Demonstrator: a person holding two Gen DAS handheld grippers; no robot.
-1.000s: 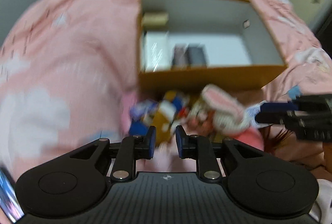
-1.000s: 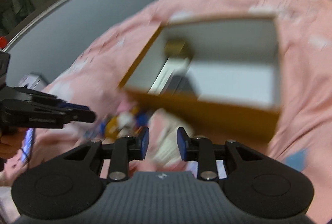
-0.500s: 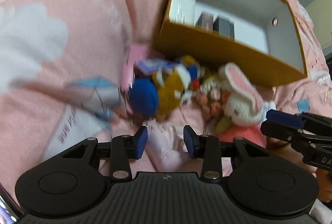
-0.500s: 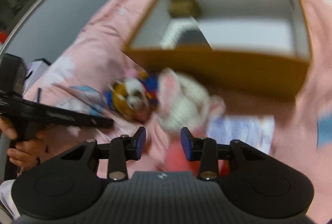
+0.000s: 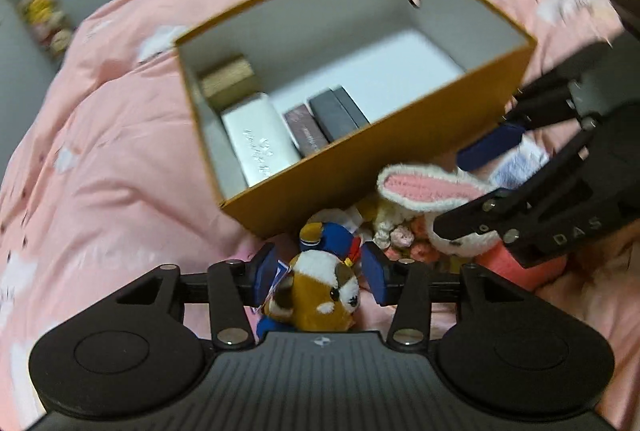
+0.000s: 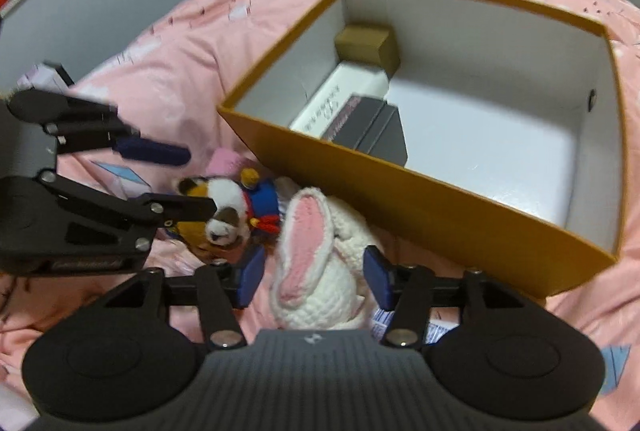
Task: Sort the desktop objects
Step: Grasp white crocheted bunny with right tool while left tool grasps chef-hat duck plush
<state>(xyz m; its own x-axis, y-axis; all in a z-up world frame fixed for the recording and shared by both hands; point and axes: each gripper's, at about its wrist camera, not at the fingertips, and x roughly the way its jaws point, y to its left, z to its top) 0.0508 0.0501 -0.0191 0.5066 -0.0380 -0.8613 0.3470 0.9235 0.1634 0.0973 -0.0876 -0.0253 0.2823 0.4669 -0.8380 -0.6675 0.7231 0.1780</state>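
A brown-and-white plush dog in a blue outfit (image 5: 320,291) lies between the fingers of my left gripper (image 5: 320,273), whose jaws stand open around it. A white knitted rabbit with pink ears (image 6: 316,271) sits between the fingers of my right gripper (image 6: 314,275), also open around it. Both toys lie on the pink bedspread just in front of an open orange box (image 5: 400,147). The right gripper shows in the left wrist view (image 5: 500,183) beside the rabbit (image 5: 432,191). The left gripper shows in the right wrist view (image 6: 176,183) by the dog (image 6: 228,207).
The box (image 6: 440,203) holds a white case (image 5: 260,143), dark flat boxes (image 5: 332,115) and a tan block (image 5: 228,79) at its left side. Small crocheted flowers (image 5: 400,235) and a pink item (image 6: 224,159) lie by the toys. The pink bedspread (image 5: 100,171) surrounds everything.
Both grippers have dropped lower and closer to the toys. The left gripper's fingers now straddle the dog and the right gripper's straddle the rabbit; both jaws have widened.
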